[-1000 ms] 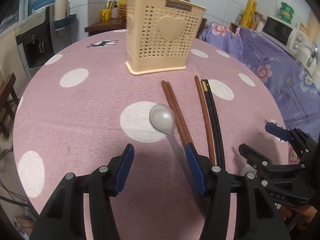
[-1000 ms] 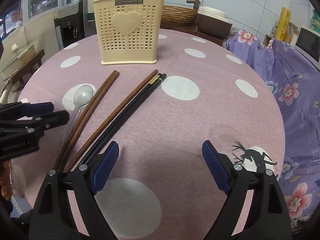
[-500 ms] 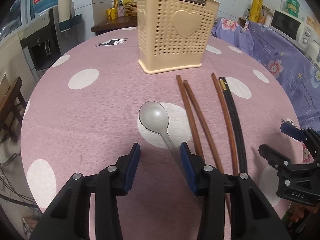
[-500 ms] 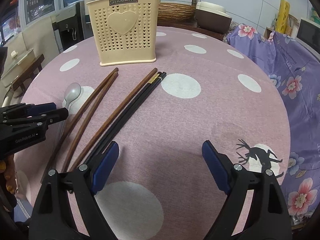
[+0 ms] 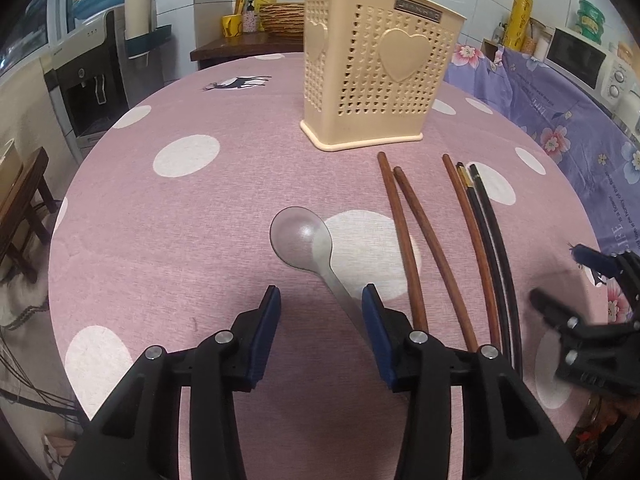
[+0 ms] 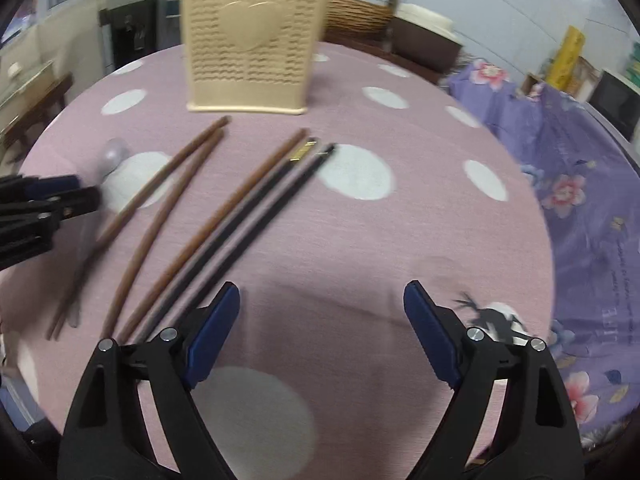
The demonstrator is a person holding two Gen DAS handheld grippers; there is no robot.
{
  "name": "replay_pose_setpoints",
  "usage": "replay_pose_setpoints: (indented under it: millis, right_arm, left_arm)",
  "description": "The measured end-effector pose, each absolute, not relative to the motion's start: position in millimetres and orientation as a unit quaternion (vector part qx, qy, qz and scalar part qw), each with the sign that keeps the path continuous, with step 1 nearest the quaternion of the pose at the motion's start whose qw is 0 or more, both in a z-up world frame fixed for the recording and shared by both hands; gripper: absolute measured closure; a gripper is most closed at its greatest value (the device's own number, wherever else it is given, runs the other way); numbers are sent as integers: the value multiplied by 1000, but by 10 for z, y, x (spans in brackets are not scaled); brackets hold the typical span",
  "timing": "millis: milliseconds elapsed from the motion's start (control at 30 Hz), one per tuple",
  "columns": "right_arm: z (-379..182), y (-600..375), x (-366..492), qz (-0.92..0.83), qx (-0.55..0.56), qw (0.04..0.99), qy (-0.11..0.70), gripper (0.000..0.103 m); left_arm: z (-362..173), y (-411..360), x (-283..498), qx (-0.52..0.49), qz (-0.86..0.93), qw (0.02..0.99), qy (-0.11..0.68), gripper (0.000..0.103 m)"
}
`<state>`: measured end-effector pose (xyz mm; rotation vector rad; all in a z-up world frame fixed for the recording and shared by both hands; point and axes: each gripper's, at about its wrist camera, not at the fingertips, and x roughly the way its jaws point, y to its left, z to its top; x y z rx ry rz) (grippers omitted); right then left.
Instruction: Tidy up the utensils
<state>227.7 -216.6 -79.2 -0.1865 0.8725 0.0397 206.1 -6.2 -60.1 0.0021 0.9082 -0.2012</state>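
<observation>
A metal spoon [image 5: 304, 240] lies on the pink dotted tablecloth [image 5: 160, 240], its handle running between the fingers of my left gripper [image 5: 320, 300], which is open around it. Right of it lie two brown chopsticks [image 5: 416, 236], a third brown one [image 5: 472, 240] and two black ones [image 5: 492, 240]. A cream perforated utensil holder [image 5: 372, 80] stands upright behind them. My right gripper [image 6: 322, 300] is open and empty over bare cloth, right of the black chopsticks [image 6: 260, 216]. The holder [image 6: 248, 40] and the spoon bowl [image 6: 112, 152] show in the right wrist view too.
The round table's edge [image 5: 60, 240] curves close on the left. A purple flowered cloth [image 6: 580, 160] covers furniture to the right. A water dispenser [image 5: 92, 80] and a wooden side table [image 5: 248, 44] stand beyond the far edge.
My left gripper has shifted left and forward, narrowing around the spoon handle. The right gripper has moved forward toward the chopsticks; its view is blurred by motion.
</observation>
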Motion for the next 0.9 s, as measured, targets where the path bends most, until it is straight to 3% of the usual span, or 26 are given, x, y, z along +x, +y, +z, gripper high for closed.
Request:
replay_pose_setpoints:
  millis: [100, 167, 400, 633, 800, 900]
  right_arm:
    - [-698, -2282, 2277, 53, -21, 904, 423, 19]
    - [-686, -2197, 2306, 55, -31, 907, 416, 19]
    - [-855, -2022, 2479, 58, -18, 897, 437, 35]
    - [-941, -2044, 2537, 59, -19, 896, 440, 38]
    - [-921, -2171, 2668, 48, -11, 897, 438, 59]
    - [-911, -2209, 2798, 45, -5, 898, 438, 64]
  left_arm:
    - [-597, -18, 2084, -11, -96, 894, 438, 59]
    - [-596, -26, 2097, -14, -93, 895, 437, 59]
    - [-596, -15, 2108, -27, -86, 896, 434, 59]
    - [-604, -122, 2316, 5, -80, 897, 434, 61]
    - [-610, -210, 2402, 22, -91, 897, 432, 68]
    - [-612, -254, 2455, 37, -99, 896, 431, 69]
